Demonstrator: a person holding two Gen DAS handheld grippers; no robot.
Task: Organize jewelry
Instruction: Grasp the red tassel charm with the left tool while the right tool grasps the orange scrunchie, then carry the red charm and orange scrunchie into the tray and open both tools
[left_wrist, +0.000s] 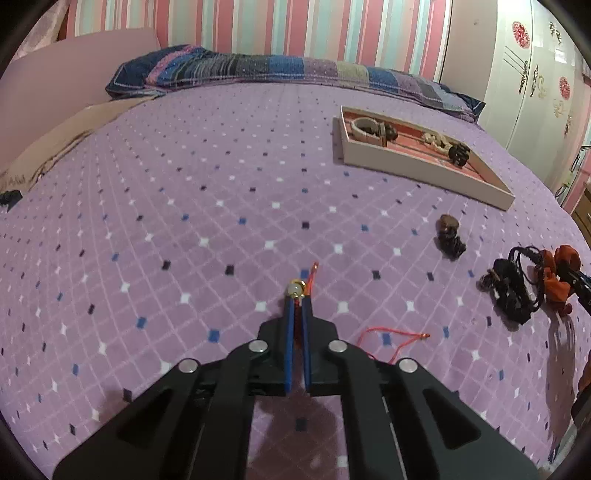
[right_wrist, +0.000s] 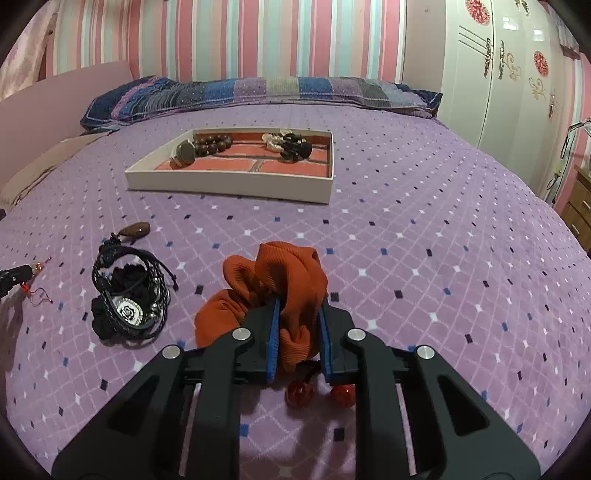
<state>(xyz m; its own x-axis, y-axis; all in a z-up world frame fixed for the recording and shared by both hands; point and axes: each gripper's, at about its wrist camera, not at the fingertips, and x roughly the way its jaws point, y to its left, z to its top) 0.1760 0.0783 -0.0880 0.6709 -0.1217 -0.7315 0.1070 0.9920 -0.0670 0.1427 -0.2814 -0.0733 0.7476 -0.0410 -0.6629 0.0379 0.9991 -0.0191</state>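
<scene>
My left gripper (left_wrist: 297, 295) is shut on a red cord bracelet with a pale bead (left_wrist: 295, 288); its loose red cord (left_wrist: 391, 338) trails on the bed. My right gripper (right_wrist: 299, 306) is shut on an orange scrunchie (right_wrist: 280, 273) with two red beads (right_wrist: 299, 393) hanging under it. A white tray with a red lining (right_wrist: 229, 182) holds bead bracelets and other jewelry at the back; it also shows in the left wrist view (left_wrist: 424, 168). A black cord bracelet pile (right_wrist: 129, 295) and a brown stone pendant (right_wrist: 135, 229) lie on the bed.
The purple patterned bedspread (right_wrist: 424, 240) covers the bed. A striped pillow (right_wrist: 258, 90) lies along the headboard side. A white wardrobe (right_wrist: 498, 74) stands at the right. A wooden drawer unit (right_wrist: 580, 206) is at the far right.
</scene>
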